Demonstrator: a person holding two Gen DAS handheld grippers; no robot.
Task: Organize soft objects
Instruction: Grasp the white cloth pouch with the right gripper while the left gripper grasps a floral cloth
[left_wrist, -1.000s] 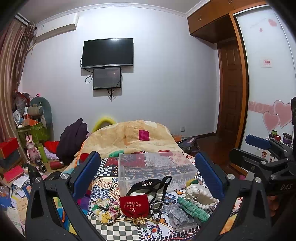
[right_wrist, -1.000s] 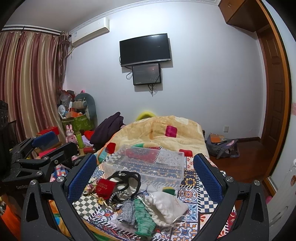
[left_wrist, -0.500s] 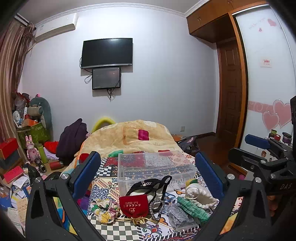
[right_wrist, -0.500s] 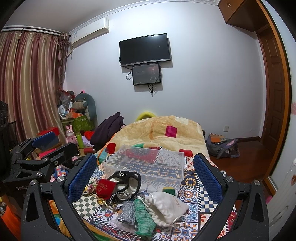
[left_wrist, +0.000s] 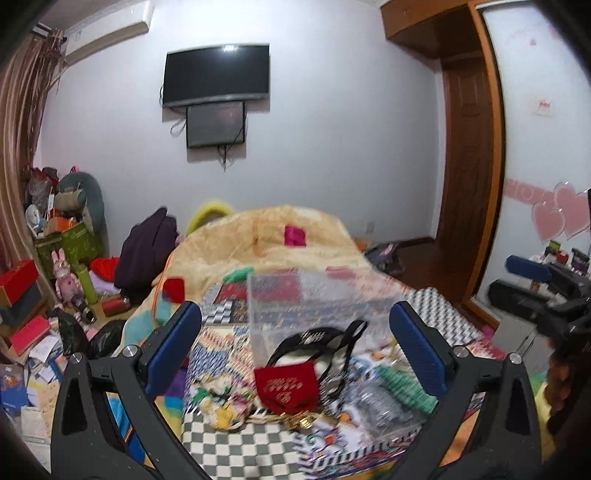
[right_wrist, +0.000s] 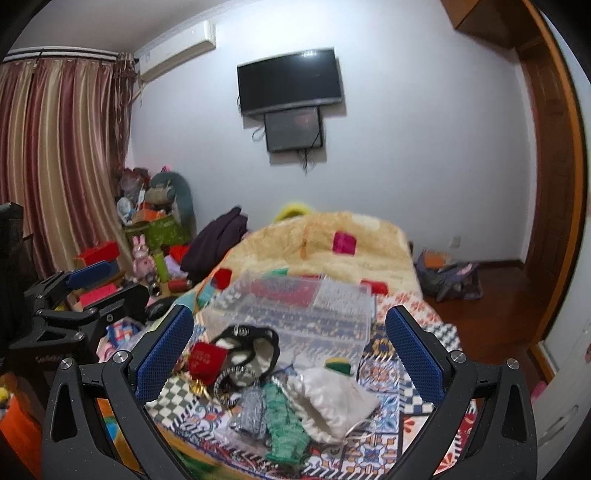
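Observation:
A pile of soft things lies on the patterned bedspread in front of a clear plastic box (left_wrist: 314, 299) (right_wrist: 303, 306). It holds a red pouch (left_wrist: 286, 384) (right_wrist: 207, 360), a black strappy piece (left_wrist: 317, 338) (right_wrist: 243, 334), a green knit piece (left_wrist: 404, 387) (right_wrist: 284, 421), a white drawstring bag (right_wrist: 332, 398), a silvery mesh pouch (right_wrist: 251, 406) and a floral pouch (left_wrist: 221, 400). My left gripper (left_wrist: 295, 343) is open and empty, above the pile. My right gripper (right_wrist: 288, 350) is open and empty, above the pile too. Each gripper shows at the other view's edge.
A yellow quilt (left_wrist: 280, 247) covers the far bed. A dark garment (left_wrist: 147, 247) lies at its left. Boxes, toys and papers crowd the floor at left (left_wrist: 44, 295). A bag (right_wrist: 447, 277) lies on the wooden floor at right, near the door.
Both views have shifted and blurred: the grippers have moved closer to the pile, the left one a little rightward. Both stay open. Nothing on the bed has moved.

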